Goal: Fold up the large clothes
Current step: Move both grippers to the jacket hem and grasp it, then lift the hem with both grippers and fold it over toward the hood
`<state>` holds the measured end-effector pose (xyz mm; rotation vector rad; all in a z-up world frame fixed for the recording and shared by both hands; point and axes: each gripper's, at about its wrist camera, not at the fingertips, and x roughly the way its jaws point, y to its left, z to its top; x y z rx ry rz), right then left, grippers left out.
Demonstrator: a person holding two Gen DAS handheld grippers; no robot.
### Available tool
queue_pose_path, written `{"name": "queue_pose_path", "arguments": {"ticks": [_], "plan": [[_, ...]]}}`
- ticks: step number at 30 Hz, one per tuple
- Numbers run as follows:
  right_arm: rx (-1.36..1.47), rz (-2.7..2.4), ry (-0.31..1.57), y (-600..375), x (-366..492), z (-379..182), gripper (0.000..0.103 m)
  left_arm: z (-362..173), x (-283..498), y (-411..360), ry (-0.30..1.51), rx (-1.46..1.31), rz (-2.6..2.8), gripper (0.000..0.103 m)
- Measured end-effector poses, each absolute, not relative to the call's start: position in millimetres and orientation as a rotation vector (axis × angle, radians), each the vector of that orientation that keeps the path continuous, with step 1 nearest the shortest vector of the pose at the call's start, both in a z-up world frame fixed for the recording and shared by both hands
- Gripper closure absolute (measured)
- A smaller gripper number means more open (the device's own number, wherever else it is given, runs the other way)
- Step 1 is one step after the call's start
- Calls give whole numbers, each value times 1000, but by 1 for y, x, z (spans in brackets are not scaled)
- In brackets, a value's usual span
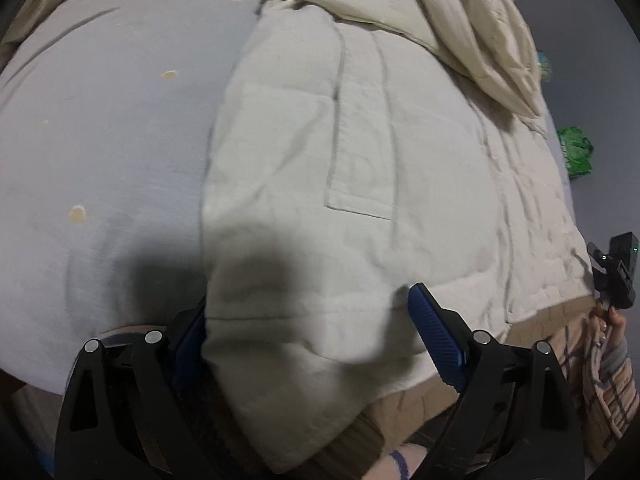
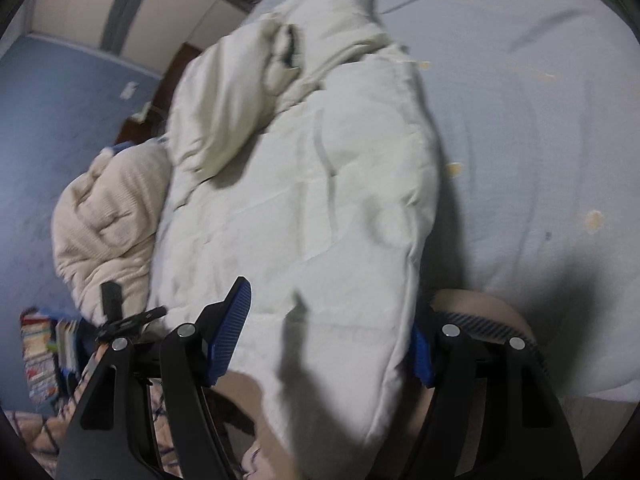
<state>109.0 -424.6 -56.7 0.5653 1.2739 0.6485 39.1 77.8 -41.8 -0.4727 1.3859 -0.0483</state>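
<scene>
A large white padded coat (image 1: 360,184) lies lengthwise on a pale blue bed sheet (image 1: 100,140), its bottom hem hanging over the near edge. A pocket flap (image 1: 360,196) shows on its front. My left gripper (image 1: 308,328) is open, its blue-padded fingers (image 1: 436,340) on either side of the hem corner. In the right wrist view the coat (image 2: 300,200) also lies between the open fingers (image 2: 230,332) of my right gripper (image 2: 328,336). The other hand-held gripper (image 1: 616,276) shows at the right edge.
A cream sleeve or hood (image 1: 480,40) is bunched at the coat's far end. A ribbed cream garment (image 2: 104,220) hangs off the bed's left side. A green packet (image 1: 576,152) lies on the blue floor. Books (image 2: 40,360) are stacked on the floor.
</scene>
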Motion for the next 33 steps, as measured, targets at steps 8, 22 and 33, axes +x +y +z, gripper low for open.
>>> {"name": "queue_pose_path", "arguments": {"ticks": [8, 22, 33], "plan": [[605, 721, 1252, -427, 95, -51, 72, -38, 36, 73, 1347, -510, -78, 71], [638, 809, 1245, -434, 81, -48, 86, -15, 8, 68, 1269, -539, -163, 90], [954, 967, 1009, -438, 109, -5, 88, 49, 27, 94, 1065, -620, -297, 92]]}}
